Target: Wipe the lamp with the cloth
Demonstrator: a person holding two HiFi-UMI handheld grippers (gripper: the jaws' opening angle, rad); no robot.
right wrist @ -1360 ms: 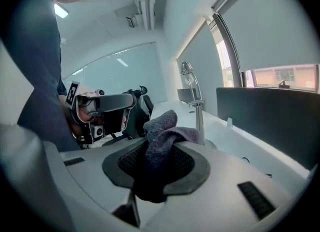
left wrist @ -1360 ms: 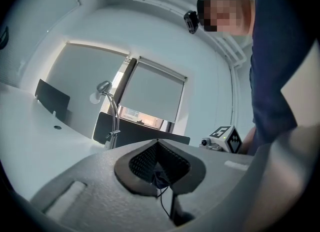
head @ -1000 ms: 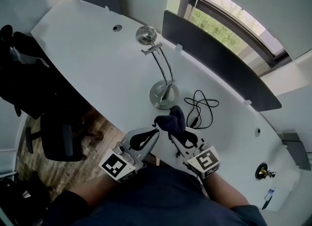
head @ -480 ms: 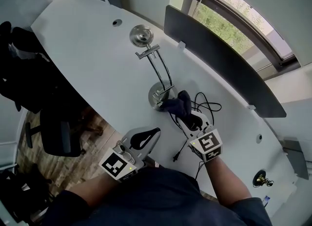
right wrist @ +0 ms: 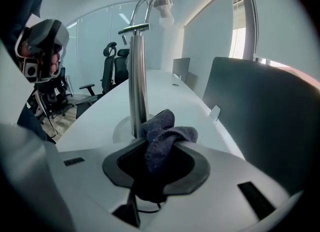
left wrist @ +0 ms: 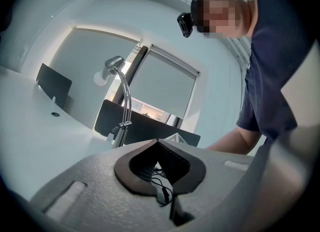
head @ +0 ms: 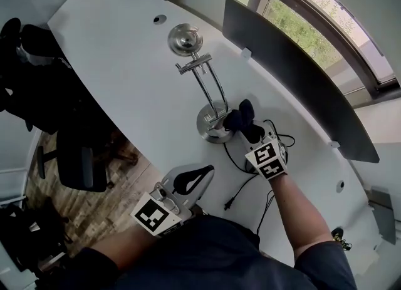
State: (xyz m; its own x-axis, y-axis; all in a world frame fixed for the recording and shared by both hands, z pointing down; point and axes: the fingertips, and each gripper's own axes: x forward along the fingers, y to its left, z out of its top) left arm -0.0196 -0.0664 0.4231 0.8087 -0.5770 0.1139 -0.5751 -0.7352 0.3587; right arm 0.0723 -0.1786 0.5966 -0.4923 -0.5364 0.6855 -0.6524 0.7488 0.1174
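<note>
A chrome desk lamp stands on the white desk (head: 125, 63), with its round head (head: 183, 37) at the far end and its round base (head: 212, 123) nearer me. My right gripper (head: 245, 126) is shut on a dark blue cloth (head: 240, 116). The cloth touches the right side of the base beside the stem. In the right gripper view the cloth (right wrist: 162, 133) bunches out of the right gripper (right wrist: 155, 171), right next to the lamp stem (right wrist: 137, 85). My left gripper (head: 191, 179) hangs shut and empty at the desk's front edge. The left gripper view shows the lamp (left wrist: 125, 93) beyond the left gripper (left wrist: 159, 168).
A black cable (head: 247, 179) with a plug lies loose on the desk under my right forearm. A dark divider panel (head: 294, 72) runs along the desk's far edge below the window. A black office chair (head: 75, 163) stands on the floor at left.
My right gripper has carried the cloth forward, from near my body up to the lamp's base. The left gripper has stayed at the desk's front edge.
</note>
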